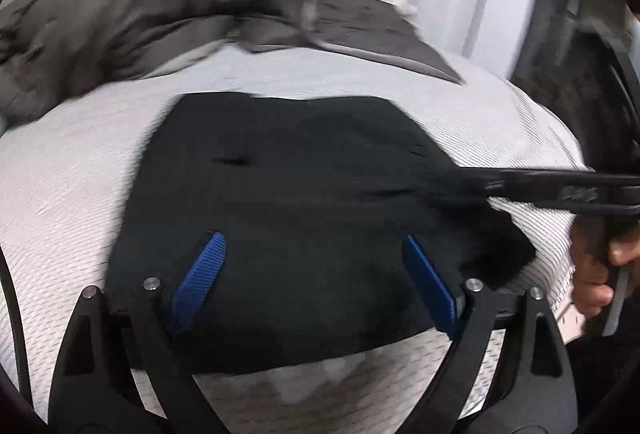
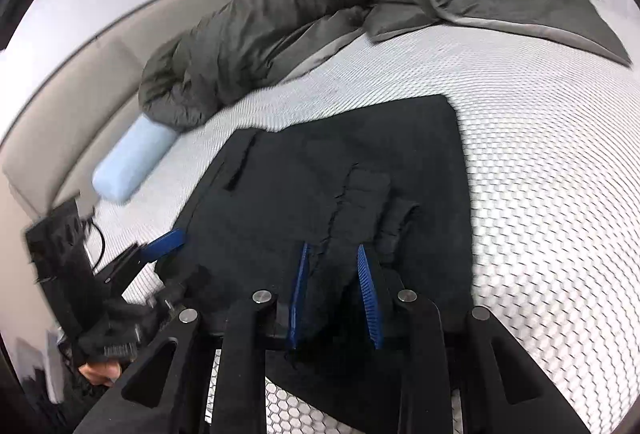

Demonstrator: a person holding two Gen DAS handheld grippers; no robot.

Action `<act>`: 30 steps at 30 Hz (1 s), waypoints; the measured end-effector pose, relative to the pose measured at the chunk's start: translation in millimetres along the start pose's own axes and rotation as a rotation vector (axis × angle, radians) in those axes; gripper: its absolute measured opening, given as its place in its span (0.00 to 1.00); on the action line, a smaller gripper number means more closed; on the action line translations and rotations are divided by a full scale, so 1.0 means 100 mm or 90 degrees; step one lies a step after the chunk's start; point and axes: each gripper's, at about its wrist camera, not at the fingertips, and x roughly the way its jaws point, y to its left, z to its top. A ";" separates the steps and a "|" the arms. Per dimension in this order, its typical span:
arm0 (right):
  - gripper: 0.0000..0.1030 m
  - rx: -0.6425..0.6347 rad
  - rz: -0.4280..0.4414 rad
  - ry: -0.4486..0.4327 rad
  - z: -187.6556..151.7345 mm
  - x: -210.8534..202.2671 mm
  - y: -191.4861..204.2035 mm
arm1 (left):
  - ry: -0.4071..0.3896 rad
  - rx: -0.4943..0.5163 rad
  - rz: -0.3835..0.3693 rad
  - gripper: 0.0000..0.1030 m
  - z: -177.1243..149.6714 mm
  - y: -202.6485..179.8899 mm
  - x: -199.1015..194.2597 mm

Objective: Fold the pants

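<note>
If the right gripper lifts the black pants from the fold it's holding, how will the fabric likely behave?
Probably floppy: the black pants bunch into wrinkles between the right gripper fingers. The rest would likely drape and unfold, since it lies limp on the mattress. Likely light; a narrow pinch gathers it easily.

My left wrist camera looked forward, low and close over the black pants (image 1: pixel 280 202) on the bed (image 1: pixel 60 194) — my right camera faced them from the opposite side, sharing both.
</note>
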 end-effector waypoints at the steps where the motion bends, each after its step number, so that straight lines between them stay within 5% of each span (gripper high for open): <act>1: 0.26 -0.021 -0.014 0.017 -0.01 0.06 0.03 | 0.007 0.019 -0.003 0.86 -0.02 -0.09 0.06; 5: 0.26 -0.034 -0.015 0.101 -0.13 0.20 -0.04 | 0.025 0.076 0.030 0.86 -0.16 -0.37 0.18; 11: 0.33 -0.013 0.020 -0.013 0.01 -0.11 -0.10 | 0.026 0.010 -0.002 0.87 -0.17 -0.30 0.15; 15: 0.33 -0.056 0.014 -0.003 0.18 0.21 0.15 | 0.027 0.020 0.001 0.87 -0.20 -0.27 0.15; 19: 0.30 -0.135 -0.062 0.060 0.19 0.56 0.27 | 0.031 0.056 0.018 0.87 -0.26 -0.32 0.20; 25: 0.35 -0.134 -0.159 0.020 0.12 0.29 0.01 | 0.035 0.047 0.005 0.87 -0.28 -0.30 0.15; 30: 0.37 -0.126 -0.072 -0.011 -0.10 -0.01 0.09 | 0.036 0.023 -0.011 0.87 -0.25 -0.23 0.10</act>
